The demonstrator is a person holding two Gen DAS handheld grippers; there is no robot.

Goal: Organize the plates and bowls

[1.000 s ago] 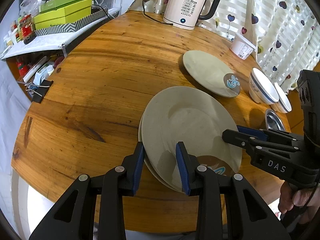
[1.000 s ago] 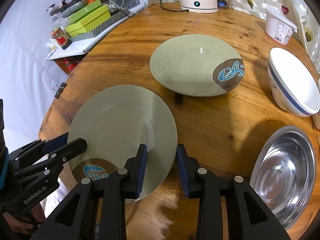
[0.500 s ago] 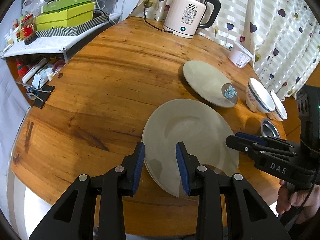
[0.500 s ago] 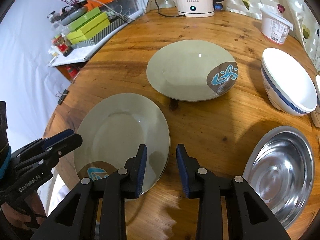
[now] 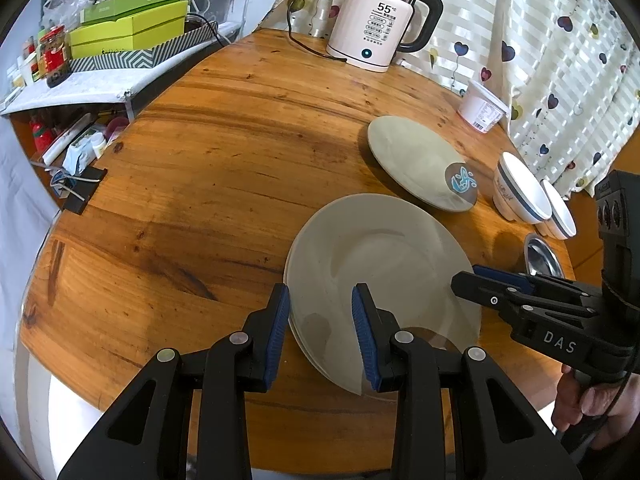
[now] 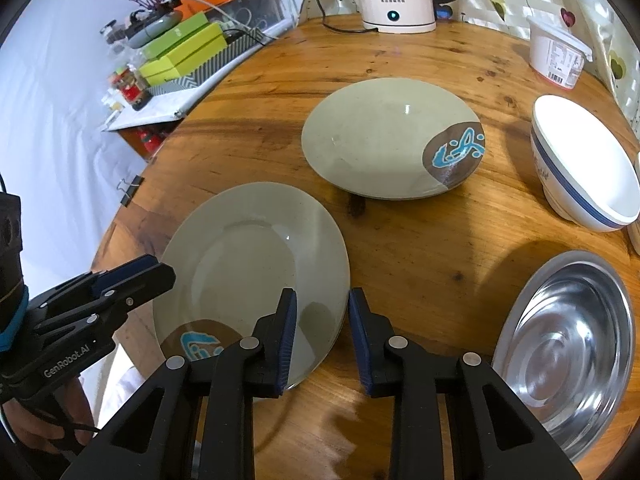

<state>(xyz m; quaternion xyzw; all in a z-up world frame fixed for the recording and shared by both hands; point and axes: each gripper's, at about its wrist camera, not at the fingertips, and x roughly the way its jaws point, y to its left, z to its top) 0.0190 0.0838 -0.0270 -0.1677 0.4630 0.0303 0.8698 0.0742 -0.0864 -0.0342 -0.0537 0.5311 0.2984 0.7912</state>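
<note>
A stack of grey-green plates [image 5: 380, 264] lies on the round wooden table [image 5: 224, 184]; it also shows in the right wrist view [image 6: 248, 260]. My left gripper [image 5: 320, 328] is open above the stack's near left rim, not touching it. My right gripper [image 6: 322, 332] is open above the stack's right rim and shows in the left wrist view [image 5: 492, 284]. A second grey-green plate with a blue motif [image 6: 392, 144] lies farther back. A white bowl with a blue stripe [image 6: 580, 164] and a steel bowl [image 6: 568, 352] stand to the right.
A white kettle [image 5: 380, 28] stands at the table's far edge with its cord. A white tub [image 5: 482, 106] sits by the heart-patterned curtain. A second white bowl [image 5: 558, 210] stands behind the first. Green boxes [image 5: 128, 36] sit on a shelf at the left.
Both grippers have drawn back and up from the plate stack, which now looks farther away. The stack lies flat on the table. Both stayed open.
</note>
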